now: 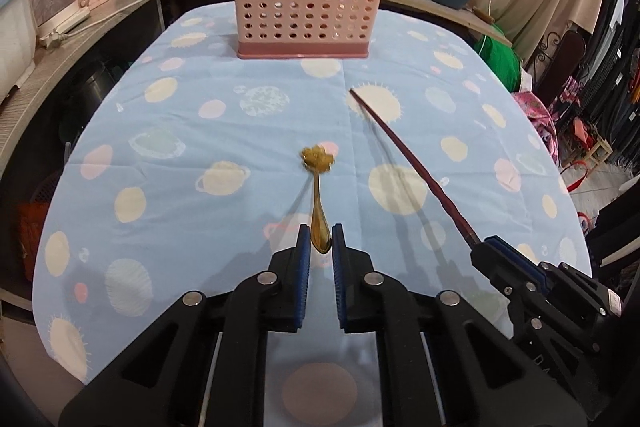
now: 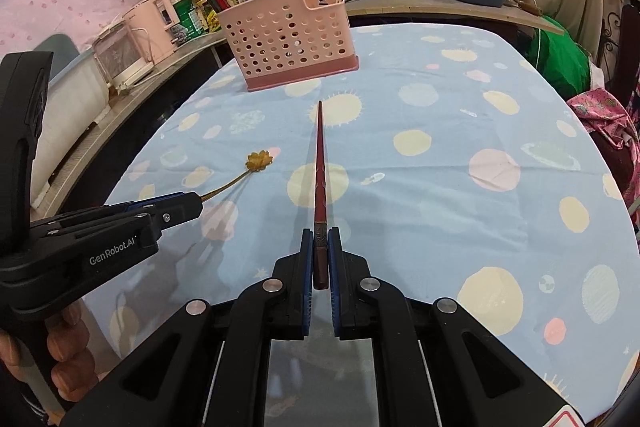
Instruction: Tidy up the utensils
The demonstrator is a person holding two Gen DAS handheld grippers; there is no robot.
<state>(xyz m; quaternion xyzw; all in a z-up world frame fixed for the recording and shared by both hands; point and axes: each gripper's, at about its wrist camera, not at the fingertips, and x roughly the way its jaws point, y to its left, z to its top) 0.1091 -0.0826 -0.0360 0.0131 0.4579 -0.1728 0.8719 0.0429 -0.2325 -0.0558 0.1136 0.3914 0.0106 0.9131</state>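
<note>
Left wrist view: the left gripper (image 1: 321, 239) is clamped on the bowl end of a gold spoon (image 1: 319, 187), whose flower-shaped handle tip extends straight ahead above the planet-print tablecloth (image 1: 160, 187). The pink perforated utensil holder (image 1: 306, 9) stands upright well ahead of the jaws. Right wrist view: the right gripper (image 2: 321, 255) is clamped on the thick end of a dark red chopstick (image 2: 320, 167), pointing forward toward the holder, which stands ahead and slightly left.
</note>
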